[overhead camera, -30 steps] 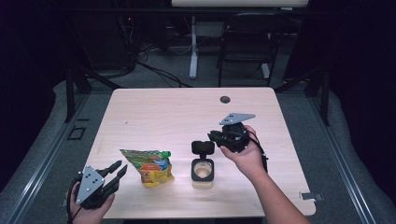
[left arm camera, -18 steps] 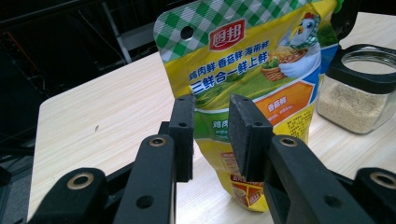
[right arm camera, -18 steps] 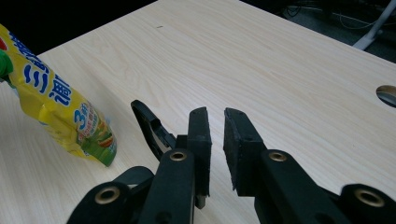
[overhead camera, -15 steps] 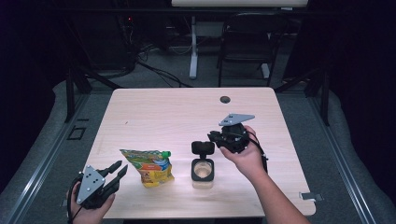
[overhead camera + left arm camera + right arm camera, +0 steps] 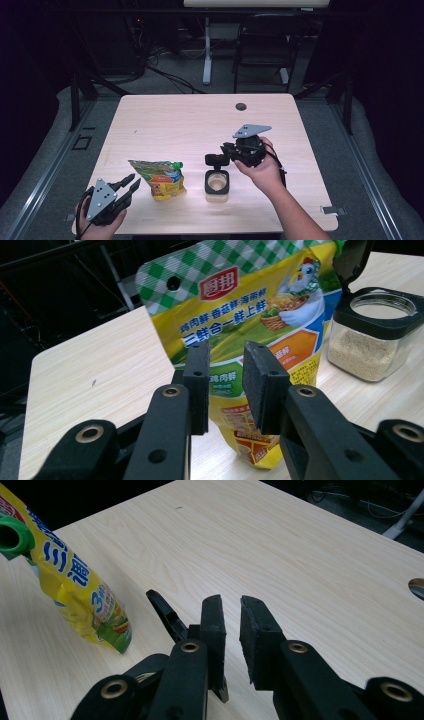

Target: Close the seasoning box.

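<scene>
1. The left gripper point(image 5: 134, 181) sits at the lower left of the high view. Its jaws have just been closing to a narrow gap, with nothing between the pads.
2. Just beyond its tips, in the lower middle, lies the seasoning pouch point(image 5: 162, 177), flat on the table point(image 5: 175, 120).
3. The right gripper point(image 5: 231, 605) is right of centre and also stands at a narrow gap, holding nothing. In its own view the black flip lid point(image 5: 167, 615) shows just beside its left jaw, not between the pads.
4. The lid belongs to the clear jar point(image 5: 217, 185), which stands right of the pouch with granules inside.
5. The pouch looks light, soft and slick, so it will probably sag and slip. The flat top seam, or the stiff neck under the green cap point(image 5: 10, 537), seems the best hold.
6. The jar looks rigid, perhaps breakable, and open. It is best gripped across its straight walls and kept upright.
</scene>
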Demonstrator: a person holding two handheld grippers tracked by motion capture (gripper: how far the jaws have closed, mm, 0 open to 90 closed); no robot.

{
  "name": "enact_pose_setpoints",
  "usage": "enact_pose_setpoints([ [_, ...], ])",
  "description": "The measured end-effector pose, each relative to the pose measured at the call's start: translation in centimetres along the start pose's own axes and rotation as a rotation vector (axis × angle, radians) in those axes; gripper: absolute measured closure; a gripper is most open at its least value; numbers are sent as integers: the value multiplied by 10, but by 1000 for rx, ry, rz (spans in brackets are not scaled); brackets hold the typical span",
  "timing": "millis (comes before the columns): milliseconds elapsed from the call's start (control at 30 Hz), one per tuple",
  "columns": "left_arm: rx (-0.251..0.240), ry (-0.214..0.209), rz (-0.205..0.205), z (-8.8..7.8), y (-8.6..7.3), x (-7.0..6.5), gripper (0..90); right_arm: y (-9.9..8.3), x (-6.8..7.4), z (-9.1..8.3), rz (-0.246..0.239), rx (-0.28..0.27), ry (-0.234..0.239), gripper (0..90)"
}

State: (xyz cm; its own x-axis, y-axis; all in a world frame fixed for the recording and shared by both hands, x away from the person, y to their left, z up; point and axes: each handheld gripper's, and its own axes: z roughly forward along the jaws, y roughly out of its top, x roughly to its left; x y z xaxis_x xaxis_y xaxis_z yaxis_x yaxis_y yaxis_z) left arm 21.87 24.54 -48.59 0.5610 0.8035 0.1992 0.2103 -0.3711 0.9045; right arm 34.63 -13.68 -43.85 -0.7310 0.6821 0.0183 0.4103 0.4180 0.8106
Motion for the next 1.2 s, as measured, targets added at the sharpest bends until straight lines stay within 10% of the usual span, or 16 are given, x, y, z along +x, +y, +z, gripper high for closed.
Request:
enact_pose_setpoints([
  [1200, 6, 19, -16, 0, -4, 6, 722, -27, 17, 3, 7, 3, 52, 781],
])
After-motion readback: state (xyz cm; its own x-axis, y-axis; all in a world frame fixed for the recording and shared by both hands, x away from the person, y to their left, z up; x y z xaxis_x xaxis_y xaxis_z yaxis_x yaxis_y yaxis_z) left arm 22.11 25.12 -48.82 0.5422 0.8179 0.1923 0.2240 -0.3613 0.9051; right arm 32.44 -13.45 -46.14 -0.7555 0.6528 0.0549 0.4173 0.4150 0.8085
